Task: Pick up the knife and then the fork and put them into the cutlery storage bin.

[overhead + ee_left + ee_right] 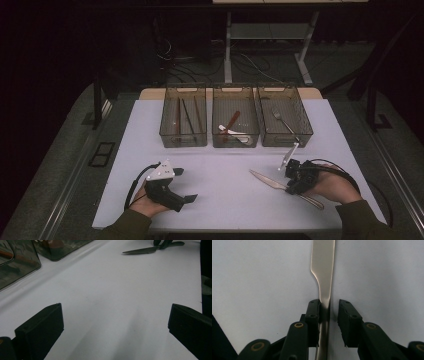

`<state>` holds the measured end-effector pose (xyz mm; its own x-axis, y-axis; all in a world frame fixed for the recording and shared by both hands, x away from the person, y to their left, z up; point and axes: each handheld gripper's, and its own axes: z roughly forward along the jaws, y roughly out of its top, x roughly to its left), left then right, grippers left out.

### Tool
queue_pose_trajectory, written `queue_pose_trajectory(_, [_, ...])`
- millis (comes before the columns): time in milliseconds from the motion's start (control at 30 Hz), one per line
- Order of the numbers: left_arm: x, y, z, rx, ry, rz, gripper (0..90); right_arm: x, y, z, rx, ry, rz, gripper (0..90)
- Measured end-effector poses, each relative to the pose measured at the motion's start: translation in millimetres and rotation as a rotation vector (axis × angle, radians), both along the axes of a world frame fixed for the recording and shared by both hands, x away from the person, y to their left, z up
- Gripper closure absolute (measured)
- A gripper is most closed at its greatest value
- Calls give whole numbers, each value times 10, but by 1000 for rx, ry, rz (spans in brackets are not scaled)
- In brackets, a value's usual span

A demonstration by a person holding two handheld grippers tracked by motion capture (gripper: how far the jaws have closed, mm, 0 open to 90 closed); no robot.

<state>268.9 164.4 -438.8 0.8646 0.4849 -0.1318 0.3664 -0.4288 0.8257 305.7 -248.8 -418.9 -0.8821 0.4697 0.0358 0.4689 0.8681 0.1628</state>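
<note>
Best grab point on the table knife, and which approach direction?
Grip the knife at the narrow neck where blade meets handle, coming straight down from above. It lies flat on the white table, so only its thin side edges offer purchase. The right gripper already straddles that neck: one pad at the metal, a gap at the other, jaws not yet clamped.

The right gripper (329,315) looks straight down on a white table (257,277), with its two black jaws rising from the bottom edge. A metal knife (323,270) lies on the table between the jaws, its blade running away from the gripper to the top edge and its handle passing back under it. The left jaw touches the knife's side; the right jaw stands just beside it, a narrow gap showing between them.
</note>
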Motion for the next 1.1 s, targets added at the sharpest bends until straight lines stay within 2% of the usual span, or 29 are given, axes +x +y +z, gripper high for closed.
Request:
queue_pose_trajectory(133, [8, -13, -8, 1, 9, 1, 0, 5, 60, -5, -63, -26, 32, 749])
queue_pose_trajectory(233, [13, -19, -12, 6, 11, -2, 0, -4, 105, -2, -91, -24, 47, 786])
queue_pose_trajectory(433, [9, -22, -9, 7, 9, -2, 0, -27, 114, -5, -94, -36, 51, 804])
queue_pose_trajectory(500, [12, -22, -11, 8, 10, -2, 0, -28, 103, -3, -89, -34, 35, 807])
queue_pose_trajectory(600, [15, -21, -9, 8, 9, -5, 0, -7, 55, 1, -55, -17, 13, 807])
queue_pose_trajectory(667, [12, -21, -11, 8, 10, -4, 0, -18, 26, 18, -18, 4, -17, 807])
queue_pose_trajectory(700, [9, -19, -11, 7, 9, -5, 0, -12, -1, 26, 2, 4, -12, 807])
queue_pose_trajectory(833, [-1, -4, -2, 7, 4, -6, 0, 7, -108, 76, 76, -10, -49, 807])
queue_pose_trajectory(933, [-5, -2, 2, 5, 3, -7, 0, 36, -198, 136, 131, -42, -79, 808])
queue_pose_trajectory(1033, [-1, -1, 1, 5, 2, -9, 0, 43, -264, 206, 213, -47, -130, 809])
queue_pose_trajectory(1100, [1, 1, -1, 3, 3, -7, 0, 56, -315, 238, 258, -67, -157, 810])
